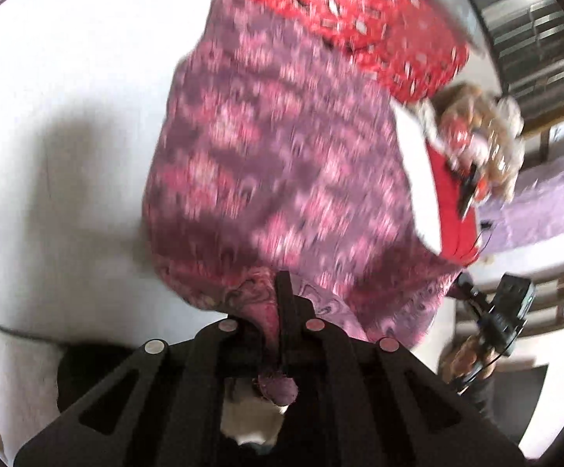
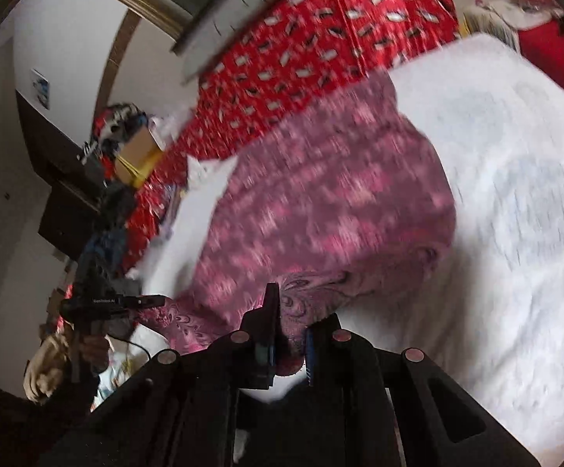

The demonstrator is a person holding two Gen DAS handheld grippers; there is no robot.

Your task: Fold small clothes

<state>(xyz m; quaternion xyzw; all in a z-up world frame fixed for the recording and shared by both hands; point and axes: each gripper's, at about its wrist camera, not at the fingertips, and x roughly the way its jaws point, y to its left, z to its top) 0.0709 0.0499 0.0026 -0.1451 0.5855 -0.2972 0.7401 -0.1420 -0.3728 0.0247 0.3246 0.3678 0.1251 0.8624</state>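
Between both grips the cloth (image 1: pixel 278 163) stretches forward over the bed (image 1: pixel 68 78); left hand-held gripper (image 1: pixel 282 311) and right hand-held gripper (image 2: pixel 289 330) each pinch its near hem.

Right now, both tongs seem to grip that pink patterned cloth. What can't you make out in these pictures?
- Pink cloth: motion blur hides its print and garment type in both views.
- Its near hem: hidden behind the left tongs and right tongs.
- Red spotted fabric: cut off by the top edge.
- Clutter beside the white sheet: too small and blurred.
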